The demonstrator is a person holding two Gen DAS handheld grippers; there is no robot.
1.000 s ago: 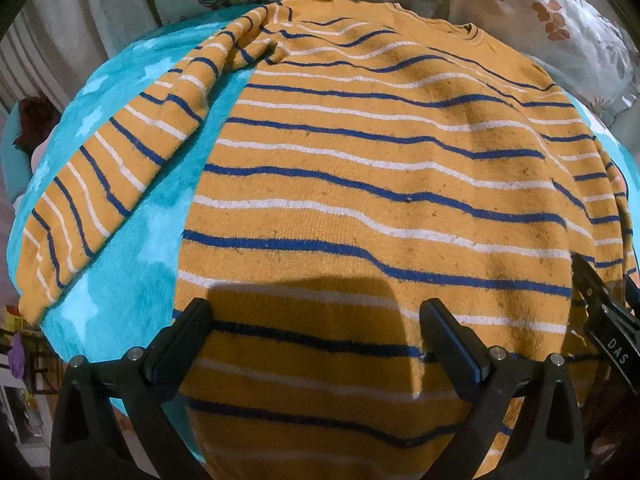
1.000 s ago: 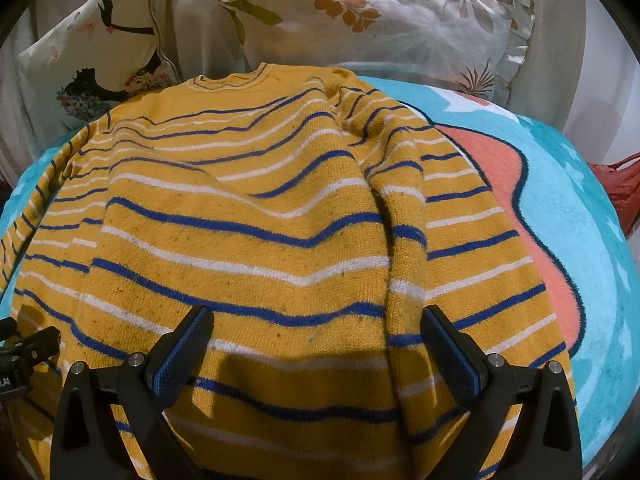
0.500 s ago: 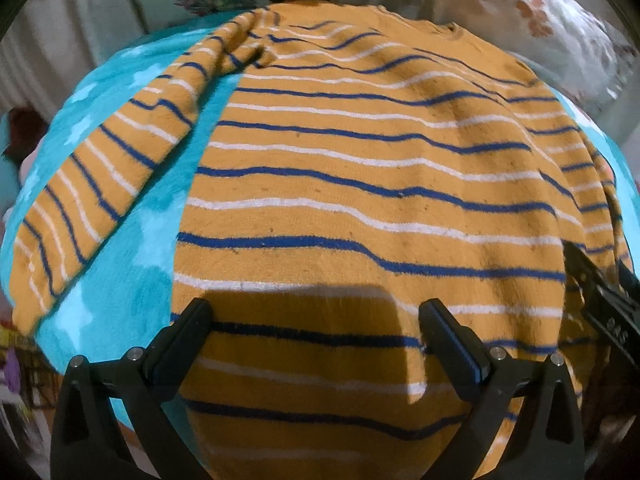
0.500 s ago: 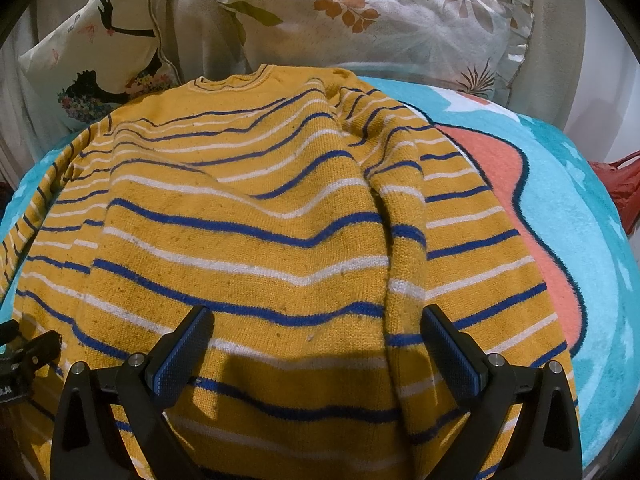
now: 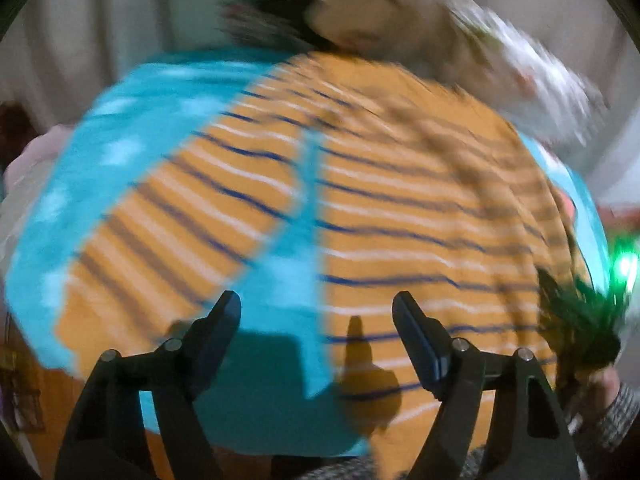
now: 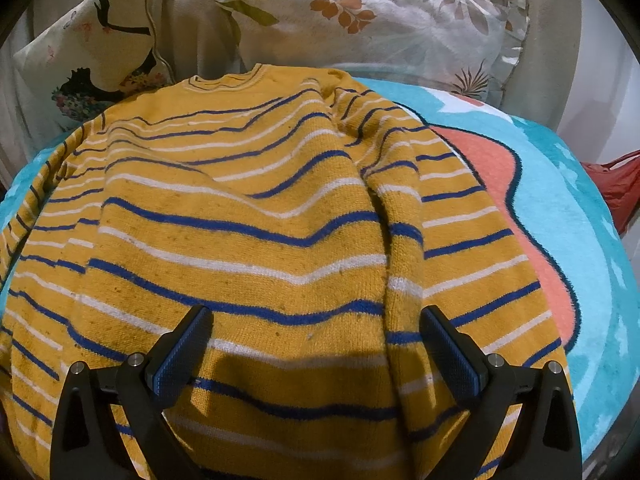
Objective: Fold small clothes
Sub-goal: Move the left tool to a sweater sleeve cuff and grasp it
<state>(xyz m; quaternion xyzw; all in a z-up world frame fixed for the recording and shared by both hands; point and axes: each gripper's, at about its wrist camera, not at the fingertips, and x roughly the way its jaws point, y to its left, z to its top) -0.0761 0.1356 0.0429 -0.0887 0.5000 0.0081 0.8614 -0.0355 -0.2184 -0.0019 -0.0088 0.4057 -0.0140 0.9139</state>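
Observation:
A mustard-yellow sweater [image 6: 280, 220] with blue and white stripes lies flat on a turquoise blanket [image 6: 592, 240], neckline towards the pillows. Its right side lies folded in along a ridge. My right gripper [image 6: 316, 320] hangs open over the lower body of the sweater and holds nothing. The left wrist view is blurred by motion. There my left gripper [image 5: 318, 308] hovers over the strip of blanket [image 5: 288, 280] between the spread left sleeve [image 5: 180, 220] and the sweater's body [image 5: 420, 220]. Its jaws are closing with nothing between them. The right gripper [image 5: 580, 320] shows blurred at the right edge.
Two printed pillows [image 6: 380, 20] [image 6: 92, 52] lean against the backrest behind the neckline. A coral patch [image 6: 520, 208] marks the blanket right of the sweater. A red bag [image 6: 616, 188] sits past the blanket's right edge. A hand in a checked sleeve [image 5: 612, 412] shows low right.
The left gripper has swung left and up, from over the sweater's body to over the gap by the sleeve, and its jaws have narrowed. It has left the right wrist view. The right gripper is unmoved.

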